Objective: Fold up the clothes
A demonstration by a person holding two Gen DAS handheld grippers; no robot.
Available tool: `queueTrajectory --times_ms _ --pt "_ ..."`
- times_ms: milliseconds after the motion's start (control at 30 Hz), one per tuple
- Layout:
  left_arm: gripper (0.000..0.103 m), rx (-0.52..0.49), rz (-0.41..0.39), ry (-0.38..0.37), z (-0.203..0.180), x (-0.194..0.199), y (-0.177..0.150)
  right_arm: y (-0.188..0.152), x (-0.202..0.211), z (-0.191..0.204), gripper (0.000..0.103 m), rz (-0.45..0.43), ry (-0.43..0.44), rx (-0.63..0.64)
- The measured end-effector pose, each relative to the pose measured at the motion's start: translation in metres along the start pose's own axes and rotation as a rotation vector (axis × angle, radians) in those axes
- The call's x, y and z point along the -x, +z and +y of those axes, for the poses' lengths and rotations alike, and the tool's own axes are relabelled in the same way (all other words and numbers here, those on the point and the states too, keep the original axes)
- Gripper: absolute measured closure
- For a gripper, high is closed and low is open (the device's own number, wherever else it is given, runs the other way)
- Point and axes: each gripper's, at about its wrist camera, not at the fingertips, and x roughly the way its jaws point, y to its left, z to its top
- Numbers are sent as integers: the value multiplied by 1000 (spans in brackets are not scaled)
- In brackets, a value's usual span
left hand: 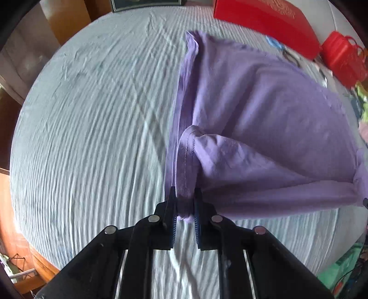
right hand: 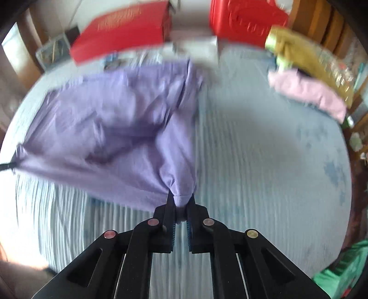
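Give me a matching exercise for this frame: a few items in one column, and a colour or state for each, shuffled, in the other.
Items:
1. purple garment
2. bed sheet
3. flat box
4. left gripper

States:
A. red, at the far edge of the bed
B. shut on a hemmed edge of cloth
C. lifted and stretched between both grippers
D. pale blue, ribbed, covering the bed

Pairs: 1-C, 2-D, 3-A, 4-B

The right gripper is likewise shut on a bunched corner of the purple garment.
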Motion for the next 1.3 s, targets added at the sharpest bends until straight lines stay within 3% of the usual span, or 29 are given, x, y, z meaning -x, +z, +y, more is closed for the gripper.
queueTrajectory --times_ms 67,167,300,433,633,833,867,900,967,1167,1300 --pt "86 10 0 3 4 1 0 -5 -1 -3 87 34 8 -2" --pt "59 39 -26 6 13 11 3 -16 0 -18 77 24 34 -62" --pt "29 49 -141 29 15 49 8 -23 19 -35 66 -74 61 -84" --pt "29 37 -139 24 17 55 -2 -25 22 -36 63 -107 98 -69" --pt "27 14 -60 43 23 23 -30 -40 17 -23 63 -115 106 -37" --pt "29 -17 -27 8 24 24 -20 -37 1 -4 63 -128 85 29" --pt "38 -27 -20 5 24 24 -18 -36 -2 0 64 -127 70 49" --pt "62 -29 -13 -5 25 26 -17 -35 -4 4 75 -126 56 69" --pt "92 -8 -12 -32 26 35 -12 -28 5 5 96 -138 75 54" --pt "92 14 -84 -125 26 79 38 20 48 -2 96 -213 182 -10" --pt "92 16 -93 -163 25 75 105 94 37 -5 96 -207 170 -15"
